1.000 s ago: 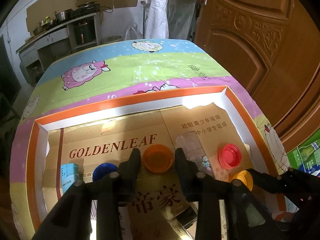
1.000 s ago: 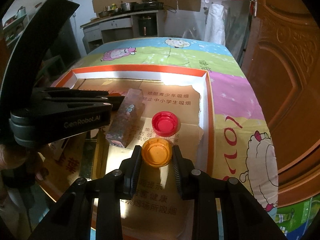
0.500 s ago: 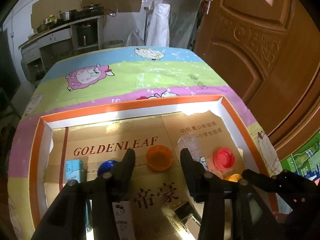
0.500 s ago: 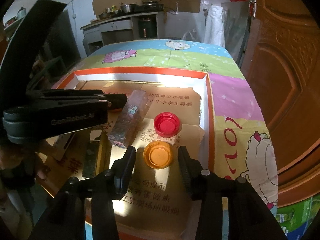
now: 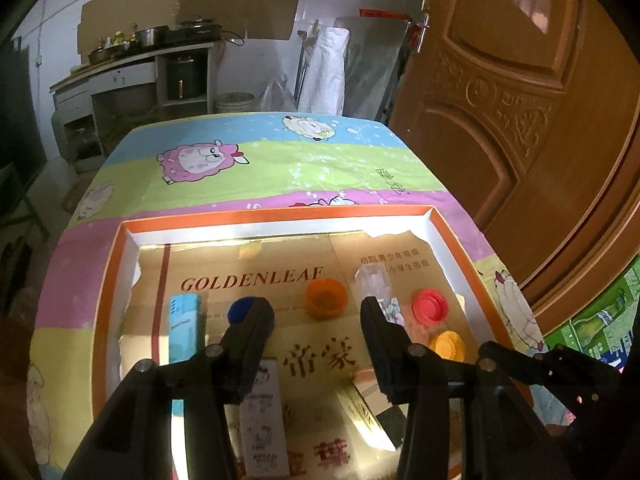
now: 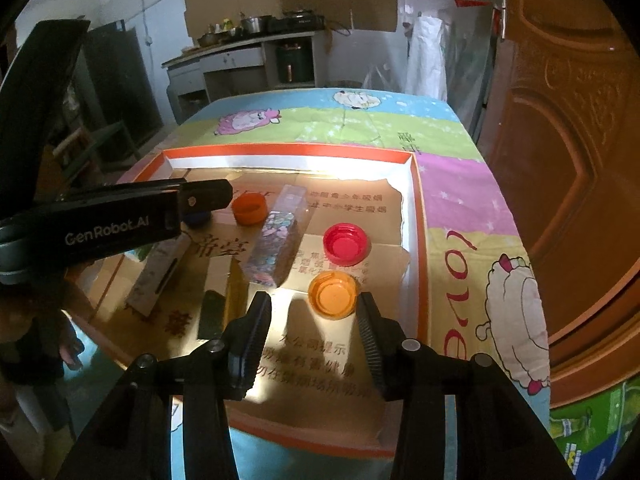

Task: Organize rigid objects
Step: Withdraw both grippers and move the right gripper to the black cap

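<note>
An orange-rimmed cardboard tray point(image 5: 280, 216) holds the objects. In the left wrist view an orange cap point(image 5: 326, 297), a blue cap point(image 5: 242, 310), a red cap point(image 5: 430, 305), a yellow-orange cap point(image 5: 446, 345), a clear glitter box point(image 5: 378, 286) and a teal box point(image 5: 184, 328) lie in it. My left gripper point(image 5: 316, 322) is open and empty, above and behind the orange cap. In the right wrist view my right gripper point(image 6: 314, 314) is open and empty, just behind the yellow-orange cap point(image 6: 333, 294). The red cap point(image 6: 346, 243), glitter box point(image 6: 276, 236) and orange cap point(image 6: 249, 208) lie beyond.
Flat cartons point(image 5: 264, 420) and a dark flat item point(image 6: 212, 314) lie at the tray's near side. The tray point(image 6: 420, 216) sits on a sheep-print tablecloth point(image 5: 280, 160). A wooden door point(image 5: 540, 120) stands at the right. The left gripper's body point(image 6: 108, 224) crosses the right wrist view.
Both grippers opened, let go of their caps and drew back and up. The orange cap and the yellow-orange cap stay on the tray floor.
</note>
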### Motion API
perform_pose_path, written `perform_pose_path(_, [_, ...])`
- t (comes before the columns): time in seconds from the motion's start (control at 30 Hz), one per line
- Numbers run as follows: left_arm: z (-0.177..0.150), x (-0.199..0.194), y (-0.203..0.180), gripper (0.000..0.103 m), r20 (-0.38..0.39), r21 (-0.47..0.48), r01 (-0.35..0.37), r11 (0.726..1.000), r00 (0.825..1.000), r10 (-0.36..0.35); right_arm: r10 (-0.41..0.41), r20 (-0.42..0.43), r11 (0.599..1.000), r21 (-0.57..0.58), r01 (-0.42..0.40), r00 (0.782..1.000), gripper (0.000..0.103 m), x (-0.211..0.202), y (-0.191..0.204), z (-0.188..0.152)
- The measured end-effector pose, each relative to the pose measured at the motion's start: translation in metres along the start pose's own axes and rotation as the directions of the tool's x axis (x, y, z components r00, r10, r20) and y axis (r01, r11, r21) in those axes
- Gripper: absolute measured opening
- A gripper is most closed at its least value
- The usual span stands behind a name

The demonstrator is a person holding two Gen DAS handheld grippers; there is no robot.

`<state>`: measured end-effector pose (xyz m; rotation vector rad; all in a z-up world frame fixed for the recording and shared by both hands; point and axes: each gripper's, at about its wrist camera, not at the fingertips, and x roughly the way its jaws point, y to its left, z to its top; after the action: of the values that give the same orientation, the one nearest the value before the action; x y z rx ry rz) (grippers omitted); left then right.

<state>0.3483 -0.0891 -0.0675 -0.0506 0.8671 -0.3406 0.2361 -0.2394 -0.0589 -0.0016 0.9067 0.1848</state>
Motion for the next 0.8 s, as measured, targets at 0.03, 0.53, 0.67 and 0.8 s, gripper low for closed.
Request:
perform_pose_path(0.03, [-0.001,-0.002,0.000,0.047,0.001,-0.002,0.001,1.000,1.000,-0.001,0.000,0.002,1.000,-0.001,0.000,1.000,0.046,-0.002,0.001,-0.001])
perform_pose_path(0.53, [-0.023,-0.053,0.008,0.047,0.054,-0.021,-0.004,1.000,0.999,0.005,-0.002,0.029,1.000,-0.006,0.002,1.000,0.046,-0.041,0.020,-0.012])
perform_pose_path(0.67, [-0.035,-0.069,0.017,0.047,0.061,-0.047,-0.003,0.999,0.998,0.006,0.019,0.028,1.000,-0.007,-0.019,0.999,0.046,-0.053,0.031,-0.020])
perform_pose_path(0.8, [-0.049,-0.082,0.024,0.047,0.068,-0.065,-0.004,0.998,0.998,0.009,0.062,0.008,0.998,-0.020,-0.062,0.998,0.046,-0.058,0.049,-0.037])
